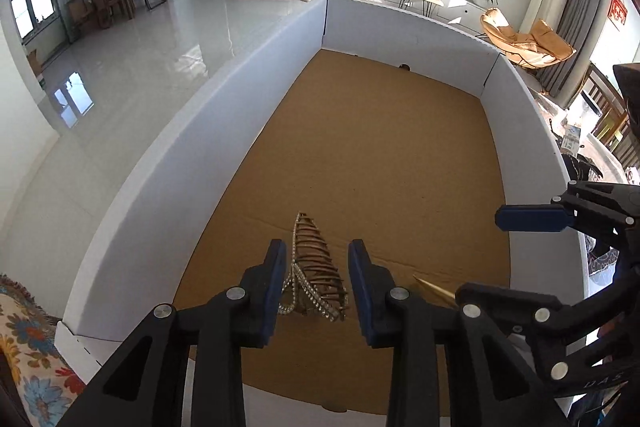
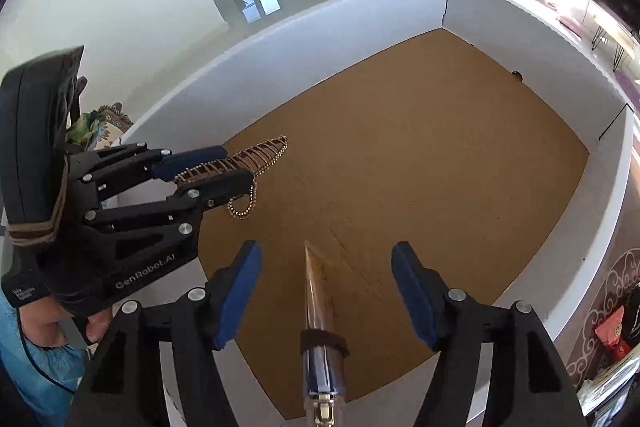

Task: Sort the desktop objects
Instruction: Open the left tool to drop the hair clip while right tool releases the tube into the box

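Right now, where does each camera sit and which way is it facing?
Left wrist: on the left gripper, looking down into the white-walled cardboard tray at the gold rhinestone hair claw; right gripper at right.
Right wrist: on the right gripper, over the clear gold-tipped pen; left gripper and hand at left.
Shared: tray, claw, pen.

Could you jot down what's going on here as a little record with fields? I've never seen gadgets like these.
setting: white-walled box with a brown cardboard floor
left gripper: open, jaws either side of a gold beaded hair clip, pads not pressing it
right gripper: open, jaws wide apart
pen: lies between the right jaws, untouched
person: a hand holds the left gripper
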